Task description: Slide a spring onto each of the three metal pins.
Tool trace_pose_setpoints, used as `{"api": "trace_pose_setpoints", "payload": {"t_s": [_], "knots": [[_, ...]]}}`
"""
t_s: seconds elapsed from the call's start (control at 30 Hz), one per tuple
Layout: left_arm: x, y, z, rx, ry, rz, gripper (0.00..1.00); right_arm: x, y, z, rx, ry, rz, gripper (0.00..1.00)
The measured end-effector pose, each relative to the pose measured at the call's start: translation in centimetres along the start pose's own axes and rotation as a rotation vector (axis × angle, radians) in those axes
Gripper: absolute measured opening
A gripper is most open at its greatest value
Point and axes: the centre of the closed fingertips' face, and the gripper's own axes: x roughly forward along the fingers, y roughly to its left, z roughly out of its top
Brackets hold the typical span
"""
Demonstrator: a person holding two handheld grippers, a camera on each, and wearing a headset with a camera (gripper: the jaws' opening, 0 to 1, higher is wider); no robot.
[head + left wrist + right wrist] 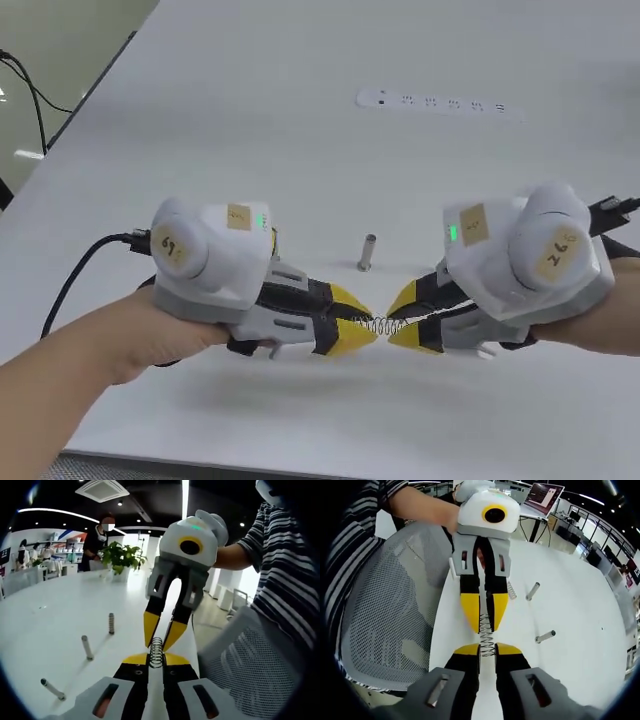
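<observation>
Head view is showing the spring (378, 324) hanging in the air between the two grippers, low over the white table (280, 120) and close to its near edge at 6 o'clock. The left gripper (358, 328) is pinching one end and the right gripper (398, 320) is pinching the other, each with jaws pressed together on the coil and the tips nearly meeting. I am judging that the spring is being passed or turned, so that one gripper is getting a hold which leaves an open end free for a pin.

One bare pin (367, 252) is standing near, at 12 o'clock from the spring, with free table all around it. In the left gripper view three pins are sitting at 9 o'clock from the spring. The farthest pin (111, 623) is looking ribbed, perhaps already wearing a spring. The middle pin (87, 647) is looking bare. The nearest pin (52, 689) is seeming to lean, but I cannot tell if it really is.

A power strip (440, 103) is lying well apart at 12 o'clock. A mesh chair (390, 610) is standing just past the table edge, so a dropped spring could fall off there.
</observation>
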Motion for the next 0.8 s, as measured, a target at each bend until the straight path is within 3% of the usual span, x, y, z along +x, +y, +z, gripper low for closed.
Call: {"api": "trace_pose_setpoints", "payload": {"t_s": [0.1, 0.17, 0.4, 0.6, 0.8], "knots": [[0.0, 0.0, 0.2, -0.005, -0.005, -0.001, 0.02, 0.0, 0.3, -0.9, 0.016, 0.008, 0.005, 0.14], [0.0, -0.1, 0.2, -0.008, -0.004, -0.004, 0.02, -0.1, 0.1, -1.1, 0.027, 0.0, -0.016, 0.12], [0.0, -0.3, 0.3, -0.011, 0.0, -0.013, 0.02, -0.5, 0.2, -0.4, 0.015, -0.043, -0.016, 0.13], [0.0, -0.5, 0.4, -0.003, 0.01, -0.022, 0.02, -0.5, 0.2, -0.1, -0.013, -0.051, -0.012, 0.08], [-0.2, -0.4, 0.4, -0.009, 0.009, -0.022, 0.03, -0.8, 0.2, 0.3, 0.016, -0.078, -0.006, 0.07]]}}
